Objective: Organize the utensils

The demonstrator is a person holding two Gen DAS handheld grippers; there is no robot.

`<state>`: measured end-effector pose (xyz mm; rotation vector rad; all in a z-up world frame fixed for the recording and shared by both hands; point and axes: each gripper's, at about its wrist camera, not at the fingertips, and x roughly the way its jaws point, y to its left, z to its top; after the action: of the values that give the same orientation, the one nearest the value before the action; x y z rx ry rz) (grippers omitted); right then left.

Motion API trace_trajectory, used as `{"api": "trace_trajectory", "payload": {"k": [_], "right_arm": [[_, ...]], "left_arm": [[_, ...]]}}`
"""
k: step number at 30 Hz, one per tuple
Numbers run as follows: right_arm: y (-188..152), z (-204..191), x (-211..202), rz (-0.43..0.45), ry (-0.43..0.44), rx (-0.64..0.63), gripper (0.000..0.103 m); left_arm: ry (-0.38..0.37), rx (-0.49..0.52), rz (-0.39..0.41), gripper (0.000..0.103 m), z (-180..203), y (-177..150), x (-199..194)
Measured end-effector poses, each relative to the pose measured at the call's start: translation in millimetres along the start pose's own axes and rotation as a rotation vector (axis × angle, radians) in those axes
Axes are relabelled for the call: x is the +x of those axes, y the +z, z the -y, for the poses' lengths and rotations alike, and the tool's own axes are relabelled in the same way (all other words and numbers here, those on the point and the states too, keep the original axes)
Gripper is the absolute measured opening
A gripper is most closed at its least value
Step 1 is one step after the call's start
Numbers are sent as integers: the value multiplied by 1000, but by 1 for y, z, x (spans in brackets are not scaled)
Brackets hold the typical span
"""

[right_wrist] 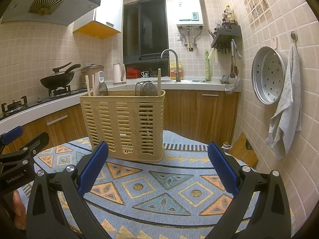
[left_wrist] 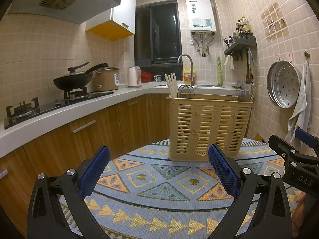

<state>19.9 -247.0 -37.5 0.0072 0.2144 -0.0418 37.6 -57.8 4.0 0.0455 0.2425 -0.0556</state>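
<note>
A beige slatted utensil basket [left_wrist: 207, 127] [right_wrist: 124, 123] stands upright on the patterned tablecloth [left_wrist: 159, 199] [right_wrist: 159, 195]. Wooden chopsticks [left_wrist: 171, 84] [right_wrist: 89, 85] stick up from one end, dark spoon-like utensils [left_wrist: 185, 91] [right_wrist: 146, 89] show above the rim, and another wooden stick [right_wrist: 159, 81] rises at the other end. My left gripper [left_wrist: 159, 171] hovers open in front of the basket, nothing between its blue pads. My right gripper [right_wrist: 158, 169] is also open and empty, just short of the basket. Each gripper shows at the edge of the other's view.
A kitchen counter [left_wrist: 79, 107] with a wok [left_wrist: 73, 79], rice cooker [left_wrist: 106, 78] and kettle [left_wrist: 134, 76] runs along the left. The sink and faucet [right_wrist: 172, 63] lie behind. A steamer tray [right_wrist: 267, 75] and a towel [right_wrist: 285, 107] hang on the right wall.
</note>
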Motion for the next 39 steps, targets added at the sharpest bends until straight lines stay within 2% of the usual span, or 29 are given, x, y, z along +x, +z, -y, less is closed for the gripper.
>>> {"api": "trace_trajectory", "payload": {"k": [39], "right_arm": [[0,3,6,-30,8,12,95]], "left_arm": [[-10,12,-12,95,-1,1,4]]}}
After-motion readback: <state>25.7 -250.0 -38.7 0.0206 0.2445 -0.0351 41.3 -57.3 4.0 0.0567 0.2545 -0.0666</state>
